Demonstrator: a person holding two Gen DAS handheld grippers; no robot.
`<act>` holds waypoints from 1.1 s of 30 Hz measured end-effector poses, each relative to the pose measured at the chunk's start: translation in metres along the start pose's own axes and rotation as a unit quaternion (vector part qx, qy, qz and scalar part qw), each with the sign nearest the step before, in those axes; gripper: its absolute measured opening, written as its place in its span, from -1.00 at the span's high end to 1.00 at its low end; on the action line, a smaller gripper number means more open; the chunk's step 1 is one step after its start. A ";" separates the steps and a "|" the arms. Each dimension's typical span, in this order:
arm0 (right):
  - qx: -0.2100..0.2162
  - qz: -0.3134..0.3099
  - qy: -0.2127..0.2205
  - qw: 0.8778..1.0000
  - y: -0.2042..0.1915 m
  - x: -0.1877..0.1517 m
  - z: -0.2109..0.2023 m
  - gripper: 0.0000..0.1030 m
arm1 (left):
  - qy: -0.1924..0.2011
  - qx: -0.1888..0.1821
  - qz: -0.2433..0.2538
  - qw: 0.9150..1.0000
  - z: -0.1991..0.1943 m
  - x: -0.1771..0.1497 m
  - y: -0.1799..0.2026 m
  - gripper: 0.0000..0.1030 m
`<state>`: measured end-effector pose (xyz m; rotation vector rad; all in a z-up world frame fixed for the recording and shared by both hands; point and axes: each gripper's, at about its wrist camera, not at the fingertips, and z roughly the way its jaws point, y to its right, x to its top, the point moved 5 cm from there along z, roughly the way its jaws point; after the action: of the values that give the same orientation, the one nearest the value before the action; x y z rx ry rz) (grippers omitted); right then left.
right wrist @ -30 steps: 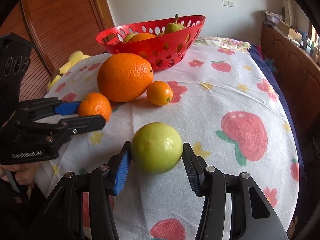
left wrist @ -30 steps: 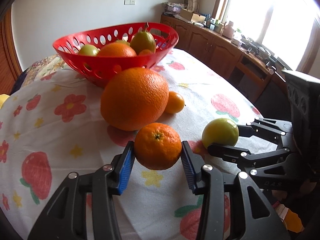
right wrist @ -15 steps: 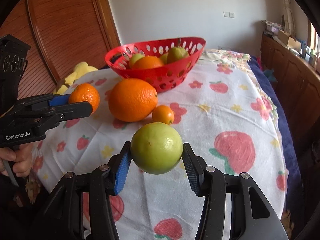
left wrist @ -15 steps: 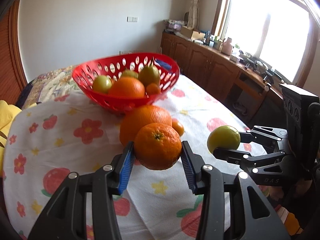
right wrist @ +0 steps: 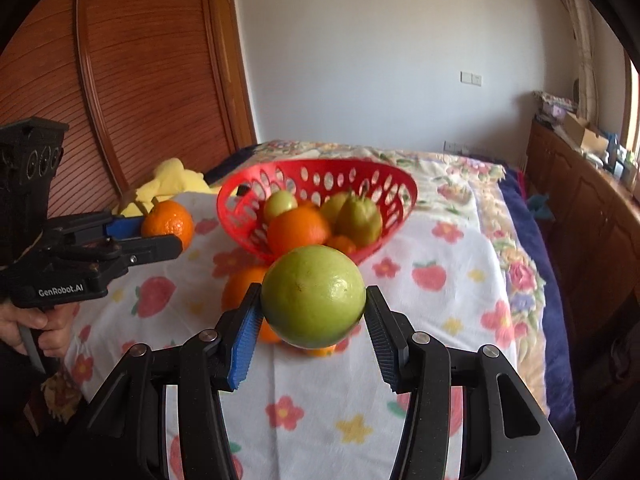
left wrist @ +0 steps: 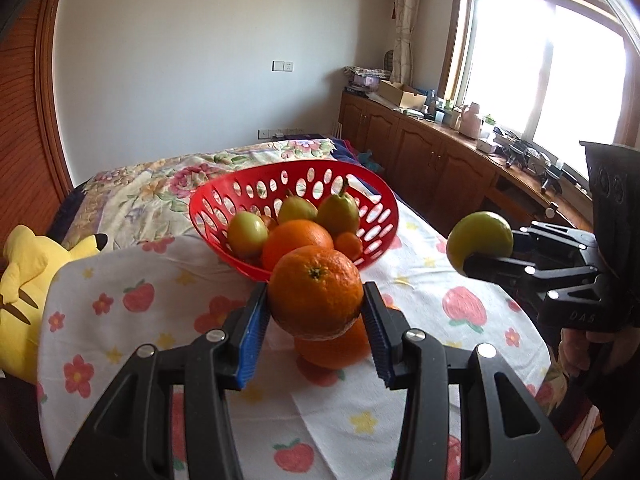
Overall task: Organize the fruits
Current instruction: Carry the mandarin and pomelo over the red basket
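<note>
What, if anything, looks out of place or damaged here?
Nothing damaged or spilled. The basket sits upright with fruit inside. Left gripper holds a tangerine; right gripper holds a green fruit. One large orange remains on the cloth.

The right tongs (right wrist: 313, 322) are clamped on a round green fruit (right wrist: 313, 295), held up in the air above the flowered cloth (right wrist: 424, 320) that covers the table. Beyond it, toward the far edge of the table, stands a red basket (right wrist: 316, 178) with holes in its wall, holding an orange (right wrist: 298, 230), green pears (right wrist: 357, 216) and another small green fruit, and a big orange (right wrist: 244, 290) lies on the cloth just in front of the basket. Toward the left edge, the left tongs (right wrist: 160, 232) grip a small orange (right wrist: 168, 222) off the cloth, with a yellow soft toy (right wrist: 170, 182) behind them.
</note>
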<state>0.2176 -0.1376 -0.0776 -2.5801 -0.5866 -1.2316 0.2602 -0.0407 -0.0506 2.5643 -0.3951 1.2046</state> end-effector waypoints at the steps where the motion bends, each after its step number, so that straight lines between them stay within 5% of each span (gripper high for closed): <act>1: -0.001 -0.005 0.003 1.000 0.001 0.008 0.003 0.00 | 0.001 0.001 0.000 1.000 0.002 0.003 -0.001 0.15; 17: 0.028 -0.051 -0.014 0.998 0.007 0.069 0.091 0.00 | -0.015 0.026 -0.015 0.999 0.072 0.036 -0.044 0.15; 33: 0.038 -0.046 -0.065 0.996 0.014 0.082 0.171 0.00 | -0.020 0.032 -0.020 0.999 0.086 0.039 -0.054 0.15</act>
<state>0.3890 -0.0670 -0.1209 -2.6100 -0.7718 -1.0516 0.3643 -0.0270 -0.0805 2.6404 -0.3179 1.1718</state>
